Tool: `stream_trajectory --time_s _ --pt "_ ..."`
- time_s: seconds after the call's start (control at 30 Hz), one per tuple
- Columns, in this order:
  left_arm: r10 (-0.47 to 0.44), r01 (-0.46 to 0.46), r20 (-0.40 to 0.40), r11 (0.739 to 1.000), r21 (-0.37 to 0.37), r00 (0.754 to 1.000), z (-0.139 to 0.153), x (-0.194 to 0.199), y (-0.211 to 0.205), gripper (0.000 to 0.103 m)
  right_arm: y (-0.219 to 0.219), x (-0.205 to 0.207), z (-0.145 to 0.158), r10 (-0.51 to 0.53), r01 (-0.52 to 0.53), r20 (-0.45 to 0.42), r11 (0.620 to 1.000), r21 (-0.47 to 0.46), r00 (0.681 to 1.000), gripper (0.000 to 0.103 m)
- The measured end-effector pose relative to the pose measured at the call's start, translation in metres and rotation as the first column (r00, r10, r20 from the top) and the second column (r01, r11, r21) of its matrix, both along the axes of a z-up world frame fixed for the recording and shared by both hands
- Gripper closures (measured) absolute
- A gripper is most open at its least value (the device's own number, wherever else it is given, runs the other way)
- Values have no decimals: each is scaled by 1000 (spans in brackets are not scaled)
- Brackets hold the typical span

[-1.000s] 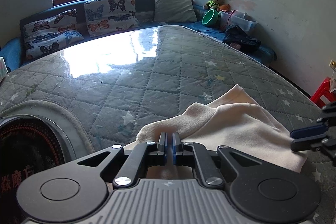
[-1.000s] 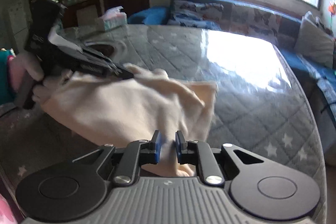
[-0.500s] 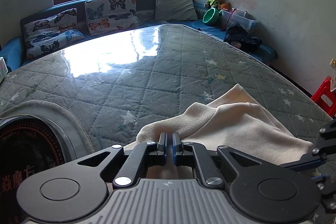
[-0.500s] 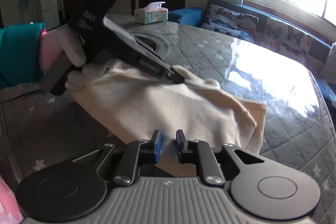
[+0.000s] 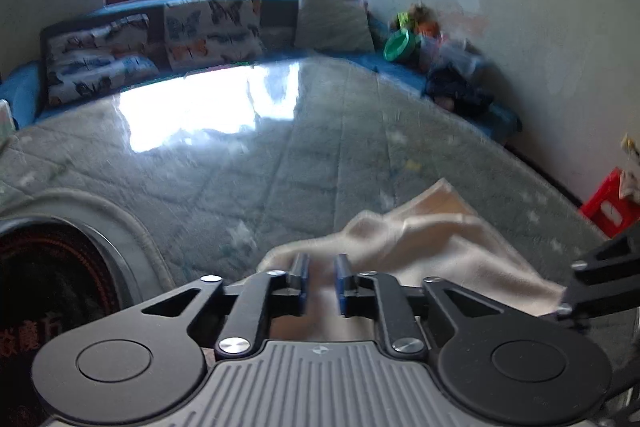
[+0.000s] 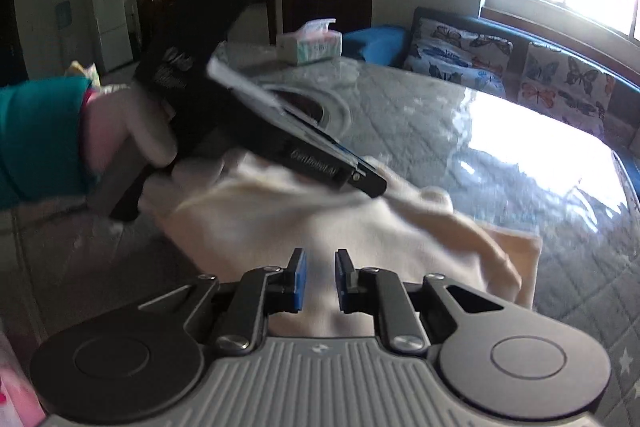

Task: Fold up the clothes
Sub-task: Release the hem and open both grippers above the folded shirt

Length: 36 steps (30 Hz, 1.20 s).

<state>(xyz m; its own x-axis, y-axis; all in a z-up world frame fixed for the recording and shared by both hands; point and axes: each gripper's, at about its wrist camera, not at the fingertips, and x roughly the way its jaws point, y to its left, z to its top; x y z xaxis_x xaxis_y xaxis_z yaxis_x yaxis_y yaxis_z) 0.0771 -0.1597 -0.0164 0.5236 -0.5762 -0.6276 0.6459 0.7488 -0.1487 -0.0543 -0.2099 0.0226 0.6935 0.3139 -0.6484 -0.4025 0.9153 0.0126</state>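
Observation:
A cream garment (image 5: 436, 247) lies bunched on the quilted grey-green table cover (image 5: 280, 155); it also shows in the right wrist view (image 6: 320, 227). My left gripper (image 5: 320, 281) is open just above the garment's near edge, and nothing is between its pads. My right gripper (image 6: 319, 281) is open a little over the garment's other side, holding nothing. The left gripper's body (image 6: 256, 123) shows from the side in the right wrist view, its tip over the cloth. The right gripper's fingertips (image 5: 600, 281) show at the left view's right edge.
A round dark inset (image 5: 48, 279) sits in the table at the left. A tissue box (image 6: 310, 41) stands at the table's far side. A blue sofa with butterfly cushions (image 5: 160, 39) and clutter runs along the window wall. A red stool (image 5: 608, 203) stands at the right.
My left gripper has opened and let go of the garment's edge. The right gripper stayed open and moved closer over the cloth. Both views are blurred by motion.

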Motion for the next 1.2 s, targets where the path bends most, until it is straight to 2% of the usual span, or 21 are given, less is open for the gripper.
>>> stream_trajectory --time_s 0.03,0.17,0.4,0.63,0.83,0.97,1.2 --pt "12 -12 8 1000 -17 1000 5 -3 6 75 1 4 1 4 -4 5 1000 3 1000 89" --pt "61 -57 40 995 -83 997 26 -14 32 75 9 26 -1 21 -21 7 1000 12 1000 89" --pt "38 -34 56 996 -78 998 33 -68 65 78 19 47 -24 38 -37 -37 999 6 999 88" --pt "11 -7 35 996 -92 999 26 -117 83 83 10 35 -11 18 -18 -11 999 28 1000 89" --pt "50 -53 -48 997 -52 998 1 -115 87 86 8 28 -11 5 -4 -18 1000 19 1000 88" --pt "47 -52 -74 996 -72 996 4 -108 94 86 5 24 -7 5 -5 -16 1000 19 1000 87" --pt "63 -69 -60 993 -97 996 19 -84 86 86 -8 37 -1 -53 53 0 998 35 999 86"
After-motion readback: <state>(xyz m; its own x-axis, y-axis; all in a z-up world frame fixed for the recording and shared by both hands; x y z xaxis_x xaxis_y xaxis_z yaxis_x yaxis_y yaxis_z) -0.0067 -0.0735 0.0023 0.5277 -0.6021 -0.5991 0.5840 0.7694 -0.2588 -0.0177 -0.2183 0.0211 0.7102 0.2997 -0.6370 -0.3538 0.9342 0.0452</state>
